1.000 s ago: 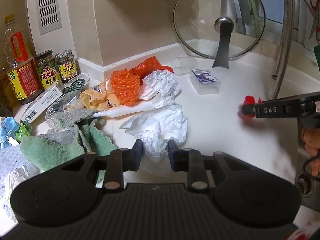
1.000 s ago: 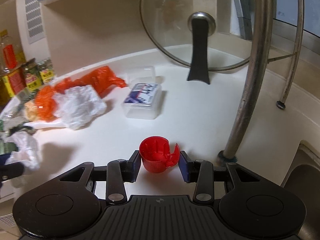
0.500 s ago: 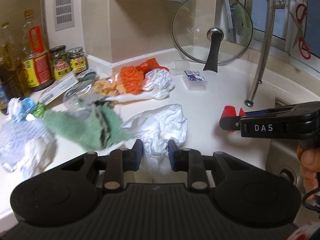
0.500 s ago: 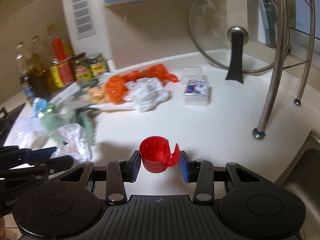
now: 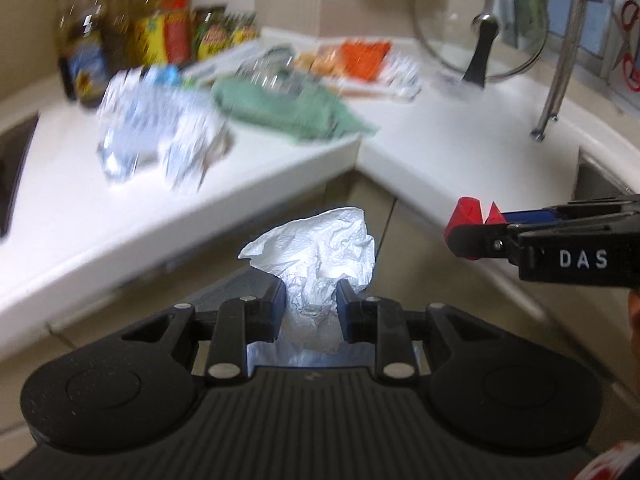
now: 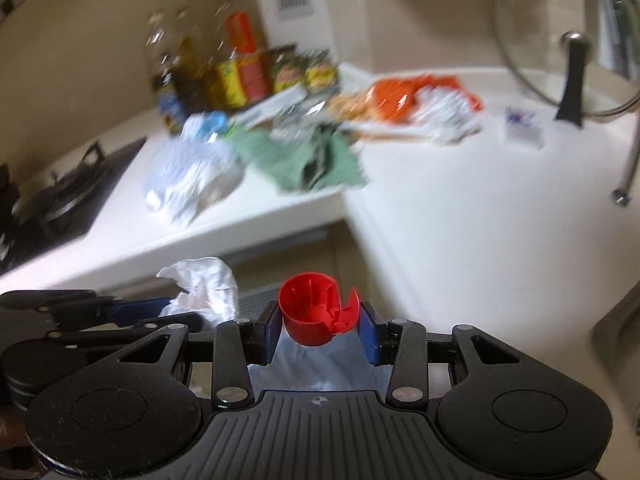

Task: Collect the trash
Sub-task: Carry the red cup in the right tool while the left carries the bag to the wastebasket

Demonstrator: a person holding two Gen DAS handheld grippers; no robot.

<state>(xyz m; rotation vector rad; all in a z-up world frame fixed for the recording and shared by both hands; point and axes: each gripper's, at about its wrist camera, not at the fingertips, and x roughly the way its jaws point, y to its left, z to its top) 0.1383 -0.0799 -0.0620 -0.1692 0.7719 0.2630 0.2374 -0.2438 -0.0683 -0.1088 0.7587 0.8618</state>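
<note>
Both grippers are off the counter edge, out over the gap in front of the cabinets. The left gripper [image 5: 308,306] has its jaws squeezed onto a crumpled white tissue [image 5: 320,256], which bulges up out of the pads toward 12 o'clock. In the right wrist view the same tissue [image 6: 204,284] shows at about 9 o'clock from the cap, poking out of the left gripper [image 6: 160,312], seen side-on there.

The right gripper [image 6: 318,328] is clamped on a red cap [image 6: 312,312], open side up, with its flip lid hanging off at 3 o'clock. From the left camera the right gripper [image 5: 480,226] comes in at 3 o'clock with the cap [image 5: 466,216] at its tip. Under the cap there's something pale blue-white and bag-like [image 6: 316,364], can't tell what.

Rest of the mess sits on the white counter [image 5: 440,148], pretty blurry: a green cloth [image 5: 288,112] at 12 o'clock, a crinkled white-blue wad [image 5: 160,140] at 10, orange plastic [image 5: 360,56] and more white paper [image 5: 400,76] further back at 1. Bottles and jars [image 5: 160,40] line the wall at 11. A glass lid [image 5: 480,20] leans upright in the corner at 1 o'clock, with a metal pole [image 5: 560,60] just right of it. The right view also catches a stove burner [image 6: 60,192] at 9 o'clock and a small clear box [image 6: 522,128] near the lid.
</note>
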